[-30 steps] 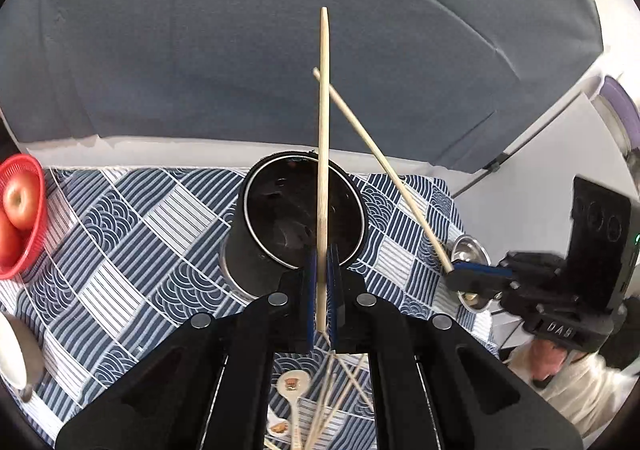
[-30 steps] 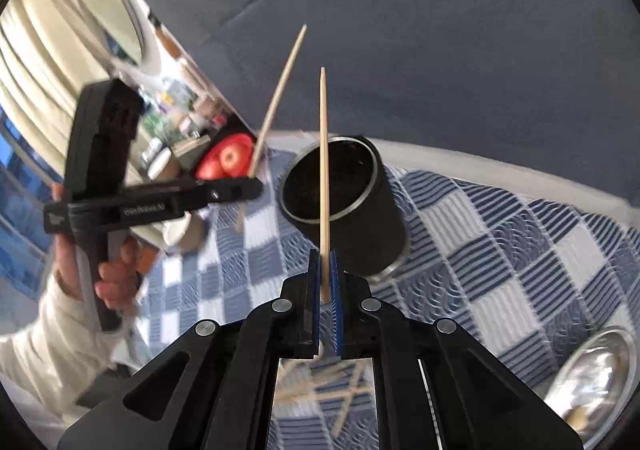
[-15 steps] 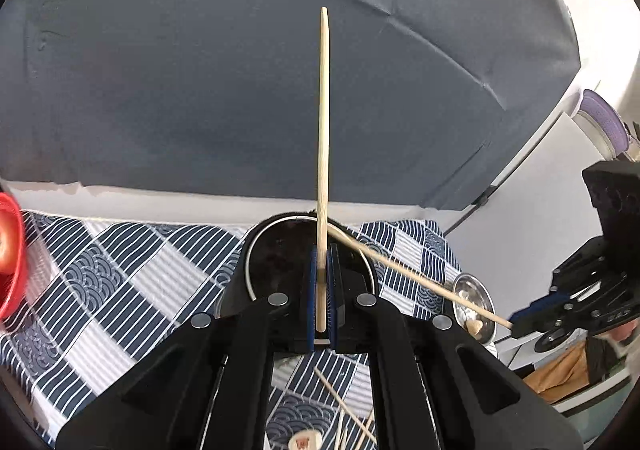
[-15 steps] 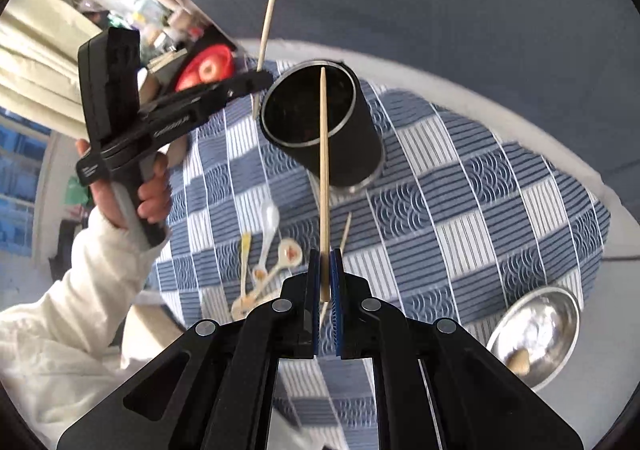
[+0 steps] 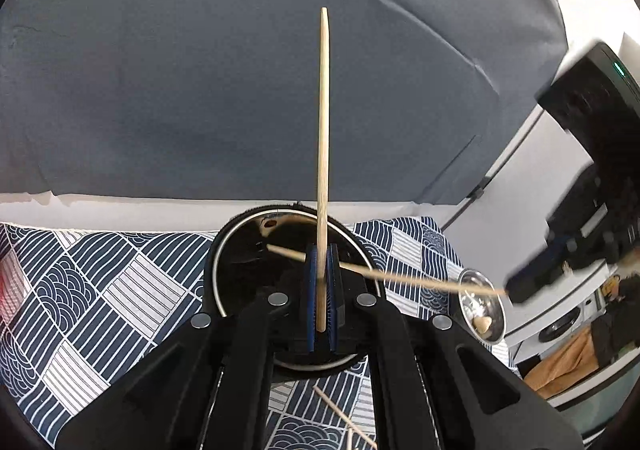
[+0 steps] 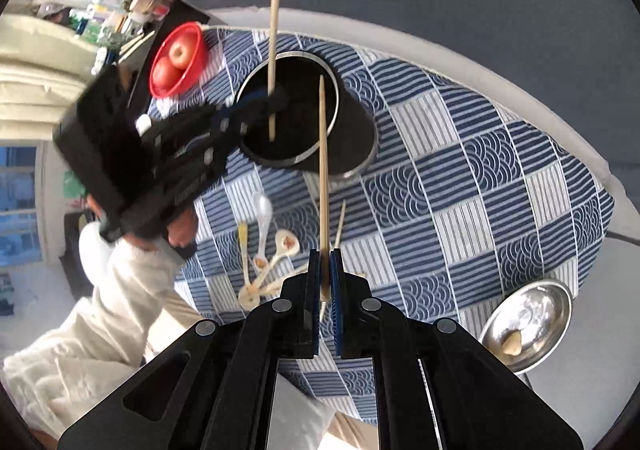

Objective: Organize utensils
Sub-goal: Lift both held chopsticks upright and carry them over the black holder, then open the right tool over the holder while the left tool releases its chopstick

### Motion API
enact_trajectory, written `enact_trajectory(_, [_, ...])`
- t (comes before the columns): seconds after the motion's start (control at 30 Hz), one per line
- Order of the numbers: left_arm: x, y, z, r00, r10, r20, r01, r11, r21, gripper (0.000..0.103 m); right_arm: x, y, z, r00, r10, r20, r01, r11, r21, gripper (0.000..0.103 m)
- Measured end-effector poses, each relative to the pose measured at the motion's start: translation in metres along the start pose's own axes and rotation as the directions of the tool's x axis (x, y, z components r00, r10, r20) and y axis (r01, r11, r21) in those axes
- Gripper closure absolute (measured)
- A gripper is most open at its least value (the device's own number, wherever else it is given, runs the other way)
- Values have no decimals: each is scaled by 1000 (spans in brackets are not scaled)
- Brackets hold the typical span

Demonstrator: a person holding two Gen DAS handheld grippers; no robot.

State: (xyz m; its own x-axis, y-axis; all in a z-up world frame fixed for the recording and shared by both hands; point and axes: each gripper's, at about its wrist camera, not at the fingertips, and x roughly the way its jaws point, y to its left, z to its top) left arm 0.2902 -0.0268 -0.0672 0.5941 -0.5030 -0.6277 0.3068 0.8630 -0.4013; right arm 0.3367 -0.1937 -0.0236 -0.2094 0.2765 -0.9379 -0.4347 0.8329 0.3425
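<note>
Both claws are loading chopsticks into the black holder (image 6: 304, 118) at frame centre. The left claw (image 5: 320, 302) pinches one chopstick (image 5: 323, 138) upright above its mouth; the right claw (image 6: 325, 282) pinches another chopstick (image 6: 323, 178), tip over the rim. Next, likely lower and release

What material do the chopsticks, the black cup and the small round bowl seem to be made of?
Chopsticks: likely bamboo or wood, pale tan, matte, unpainted.
Black cup: probably metal, given the bright silvery rim around a dark body; a black coating or sleeve is possible.
Small bowl: apparently stainless steel, mirror-like with bright reflections.
</note>
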Motion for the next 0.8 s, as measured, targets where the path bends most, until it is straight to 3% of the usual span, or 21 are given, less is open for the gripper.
enact_trajectory(0.4, [-16, -3, -16, 1000, 5, 7, -5, 997, 79, 98, -8, -2, 38, 1000, 4, 29, -4, 1000, 4, 98])
enact_trajectory(0.7, [-26, -7, -20, 999, 33, -16, -31, 992, 119, 98, -2, -2, 39, 999, 12, 34, -12, 1000, -5, 98])
enact_trajectory(0.73, [-27, -8, -19, 999, 36, -18, -34, 991, 126, 96, -1, -2, 39, 999, 10, 37, -10, 1000, -6, 98])
enact_trajectory(0.8, [-29, -7, -19, 999, 39, -14, -37, 992, 123, 80, -3, -2, 40, 999, 15, 47, -15, 1000, 0, 97])
